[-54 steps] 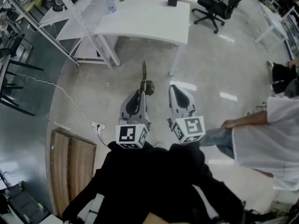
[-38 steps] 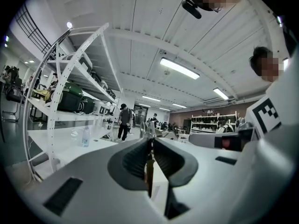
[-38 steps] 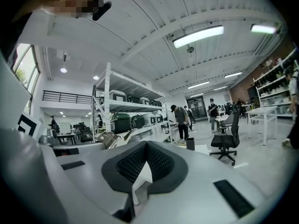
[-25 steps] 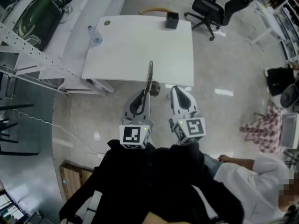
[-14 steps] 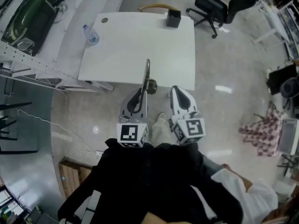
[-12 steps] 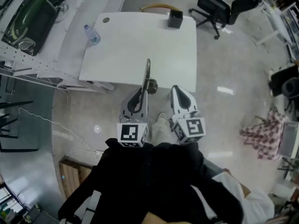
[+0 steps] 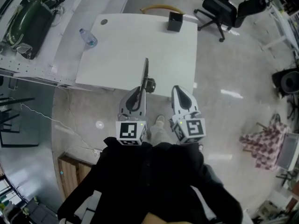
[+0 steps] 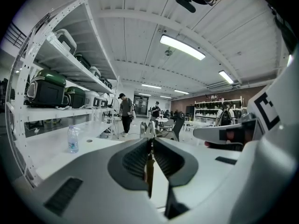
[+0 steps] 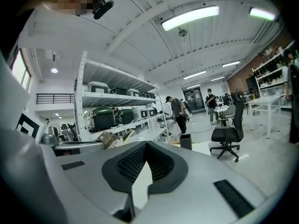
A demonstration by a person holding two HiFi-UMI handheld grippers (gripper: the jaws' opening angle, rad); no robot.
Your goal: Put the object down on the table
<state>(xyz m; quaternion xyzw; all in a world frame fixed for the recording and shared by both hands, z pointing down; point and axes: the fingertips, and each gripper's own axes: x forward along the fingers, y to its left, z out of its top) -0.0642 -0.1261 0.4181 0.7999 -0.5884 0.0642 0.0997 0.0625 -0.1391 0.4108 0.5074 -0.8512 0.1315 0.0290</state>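
Metal tool (image 7: 145, 73) is pinched between the fingers of the left gripper (image 7: 141, 88), held in the air and reaching over the near edge of the white table (image 7: 117, 45). The right gripper (image 7: 177, 89) has its fingers pressed together on nothing.

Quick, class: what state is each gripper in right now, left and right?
Left gripper: closed on a long thin metal tool.
Right gripper: closed, nothing between its jaws.
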